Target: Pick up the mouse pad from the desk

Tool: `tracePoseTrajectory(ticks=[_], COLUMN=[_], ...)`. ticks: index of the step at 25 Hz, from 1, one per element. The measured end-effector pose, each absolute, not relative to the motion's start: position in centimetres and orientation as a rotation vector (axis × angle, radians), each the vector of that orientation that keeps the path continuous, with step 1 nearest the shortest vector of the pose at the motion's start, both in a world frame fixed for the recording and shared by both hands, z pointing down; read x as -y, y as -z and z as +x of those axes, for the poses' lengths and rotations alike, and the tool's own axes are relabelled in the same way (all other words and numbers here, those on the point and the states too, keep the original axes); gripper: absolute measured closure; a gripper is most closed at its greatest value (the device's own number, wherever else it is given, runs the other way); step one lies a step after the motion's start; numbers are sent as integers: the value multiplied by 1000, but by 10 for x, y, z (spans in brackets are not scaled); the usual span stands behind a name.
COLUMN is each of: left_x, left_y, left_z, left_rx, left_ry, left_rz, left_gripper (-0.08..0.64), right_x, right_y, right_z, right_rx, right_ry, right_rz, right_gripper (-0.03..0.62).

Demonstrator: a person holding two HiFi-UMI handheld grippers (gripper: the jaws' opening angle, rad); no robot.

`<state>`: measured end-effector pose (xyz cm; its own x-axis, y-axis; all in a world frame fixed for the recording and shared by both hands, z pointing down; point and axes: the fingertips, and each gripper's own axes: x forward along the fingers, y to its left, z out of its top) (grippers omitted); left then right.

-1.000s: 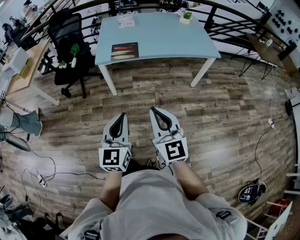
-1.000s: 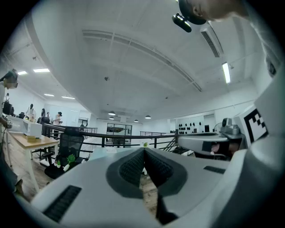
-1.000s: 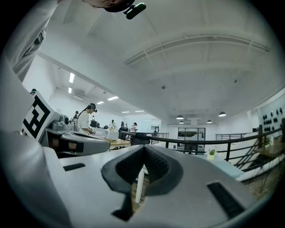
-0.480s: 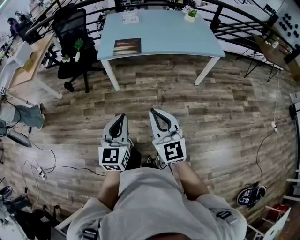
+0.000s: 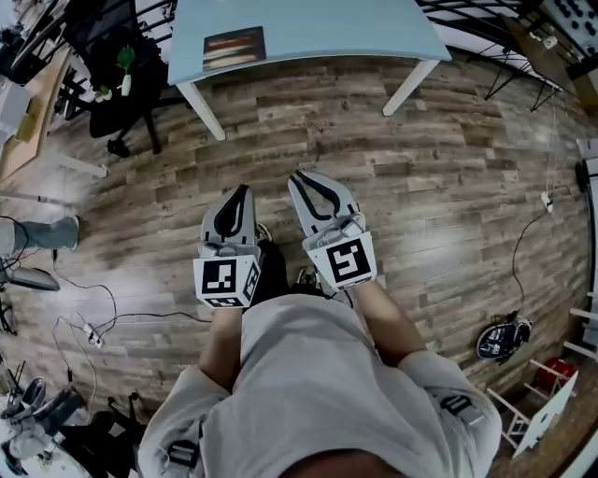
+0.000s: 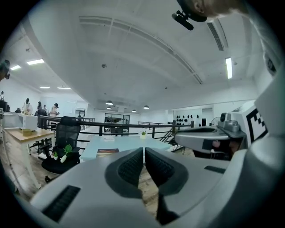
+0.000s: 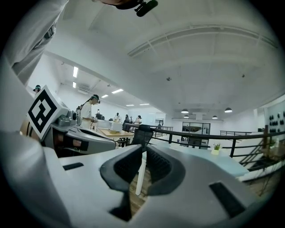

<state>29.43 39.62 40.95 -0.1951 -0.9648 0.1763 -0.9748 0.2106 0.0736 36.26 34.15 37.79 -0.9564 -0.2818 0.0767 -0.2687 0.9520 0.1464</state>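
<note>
Standing well back from the desk [image 5: 327, 23], the person holds both grippers side by side above the wood floor [image 5: 448, 168]. Both point toward the desk's near edge and are well short of it.

The mouse pad [image 5: 234, 47] is a dark rectangle with reddish bands. It lies flat on the desk top by the near left corner as the head view shows it, well apart from both grippers.

Left gripper [image 5: 245, 189]: the jaws have just been opening and now stand at a narrow slit. Nothing is between the pads; only the floor and the desk show beyond them.

Right gripper [image 5: 297, 175]: the jaws have likewise just been opening, with a narrow gap slightly wider than the left's. Nothing is held. A white desk leg [image 7: 140, 176] shows through the gap, far behind it.

A black office chair [image 5: 107, 51] stands just left of the desk. A small potted plant [image 6: 143, 132] sits at the desk's far edge.
</note>
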Motion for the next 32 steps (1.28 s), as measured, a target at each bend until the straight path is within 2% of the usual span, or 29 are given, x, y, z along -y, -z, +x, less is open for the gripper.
tracePoseTrajectory(ticks=[16,32], left_x=[-314,-236], left_y=[-417,-449], left_z=[127,47], left_rx=[2207,2168], left_ry=[-115,-140], left_rz=[1928,1841], left_gripper=[532,532], right_x=[-264,-174], right_y=[-381,-418], right_z=[193,122], right_rx=[2936,2883], right_ry=[270,150], right_rz=[449,428], right_gripper=[555,555])
